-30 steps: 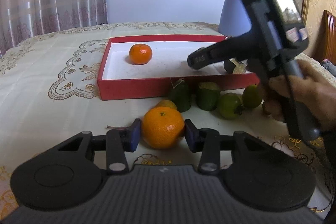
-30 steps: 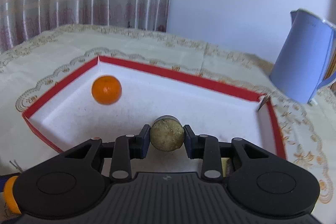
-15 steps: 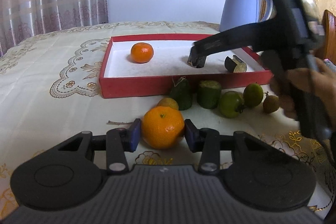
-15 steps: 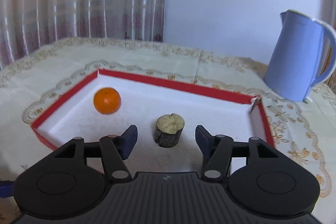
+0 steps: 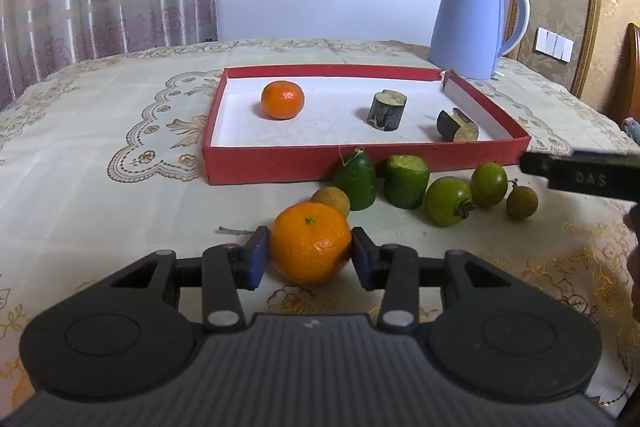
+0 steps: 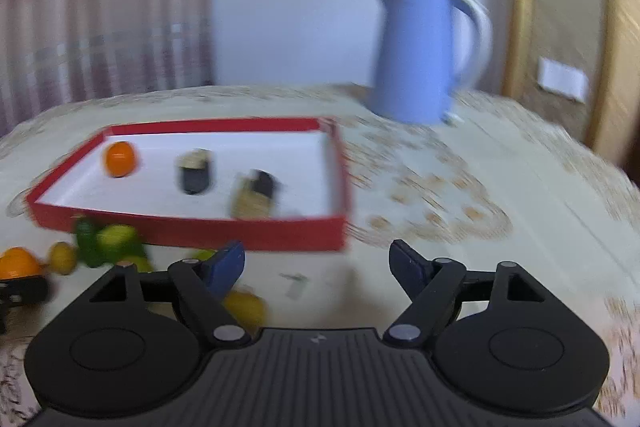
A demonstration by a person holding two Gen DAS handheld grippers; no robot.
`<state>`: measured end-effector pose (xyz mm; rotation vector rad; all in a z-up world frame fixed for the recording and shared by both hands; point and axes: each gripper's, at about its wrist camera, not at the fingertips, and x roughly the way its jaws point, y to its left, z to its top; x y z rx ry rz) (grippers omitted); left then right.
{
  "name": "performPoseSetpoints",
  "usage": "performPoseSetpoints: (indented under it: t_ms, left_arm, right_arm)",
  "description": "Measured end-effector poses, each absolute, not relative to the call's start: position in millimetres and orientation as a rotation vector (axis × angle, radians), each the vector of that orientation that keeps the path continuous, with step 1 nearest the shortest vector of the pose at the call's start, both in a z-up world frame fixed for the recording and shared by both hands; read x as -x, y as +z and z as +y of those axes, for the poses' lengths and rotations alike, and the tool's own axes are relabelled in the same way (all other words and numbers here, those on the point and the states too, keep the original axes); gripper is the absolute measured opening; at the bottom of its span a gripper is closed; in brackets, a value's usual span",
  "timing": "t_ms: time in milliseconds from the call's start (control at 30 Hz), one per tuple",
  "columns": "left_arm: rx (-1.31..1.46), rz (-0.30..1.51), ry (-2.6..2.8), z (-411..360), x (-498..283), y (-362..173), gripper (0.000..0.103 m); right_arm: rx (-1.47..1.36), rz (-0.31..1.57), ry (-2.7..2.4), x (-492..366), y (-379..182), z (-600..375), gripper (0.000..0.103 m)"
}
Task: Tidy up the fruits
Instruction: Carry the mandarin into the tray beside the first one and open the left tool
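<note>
Our left gripper (image 5: 310, 253) is clamped on a large orange (image 5: 311, 243), both blue pads pressed against its sides, and the fruit sits on the embroidered tablecloth (image 5: 80, 163) just in front of the red tray (image 5: 264, 163). Our right gripper (image 6: 316, 263) is spread wide with nothing between its fingers; it hangs over bare cloth near the tray's front right corner.

Half a second ago our right gripper was over the tray, just released from the dark cut chunk (image 5: 386, 110). Now we have pulled it back out past the front wall, so from the left wrist view only a black sliver of it shows at the right edge. The chunk stands upright in the tray between a smaller orange (image 5: 282, 100) and a second dark piece (image 5: 457, 125) lying tilted near the right wall. Our left gripper's hold on the large orange is unchanged.

Outside the tray, along its front wall, we see two green cut pieces (image 5: 406, 181), two round green fruits (image 5: 448, 201) and two small brownish ones (image 5: 521, 202), with a blue kettle (image 5: 472, 23) behind.

The right wrist view is smeared by motion: the fruits at its lower left are blurred blobs, and a yellowish one is partly hidden behind our left finger (image 6: 226, 267).
</note>
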<state>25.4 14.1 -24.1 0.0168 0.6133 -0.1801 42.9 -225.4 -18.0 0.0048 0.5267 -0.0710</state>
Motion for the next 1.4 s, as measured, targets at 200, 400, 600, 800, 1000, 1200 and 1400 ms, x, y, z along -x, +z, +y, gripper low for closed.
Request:
performPoseSetpoints:
  t_ms: [200, 400, 600, 800, 1000, 1200, 1400]
  left_arm:
    - [-0.024, 0.613, -0.166, 12, -26, -19, 0.040]
    - [-0.047, 0.596, -0.156, 8, -35, -7, 0.040]
    - [-0.053, 0.578, -0.140, 8, -49, 4, 0.040]
    - [-0.065, 0.552, -0.127, 7, -63, 17, 0.040]
    - [-0.050, 0.530, -0.113, 10, -91, 32, 0.040]
    - [-0.064, 0.558, -0.105, 7, -130, 29, 0.040]
    - [-0.080, 0.629, -0.084, -1, -158, 7, 0.040]
  right_arm:
    - [-0.055, 0.608, -0.143, -47, -35, -247, 0.080]
    - [-0.038, 0.615, -0.163, -47, -39, -244, 0.080]
    - [-0.047, 0.631, -0.177, -47, -39, -246, 0.083]
    - [-0.046, 0.642, -0.191, -48, -40, -247, 0.092]
    - [-0.051, 0.646, -0.196, -49, -40, -247, 0.096]
    - [-0.057, 0.649, -0.193, -48, -41, -248, 0.097]
    - [-0.061, 0.652, -0.188, -49, -41, -248, 0.098]
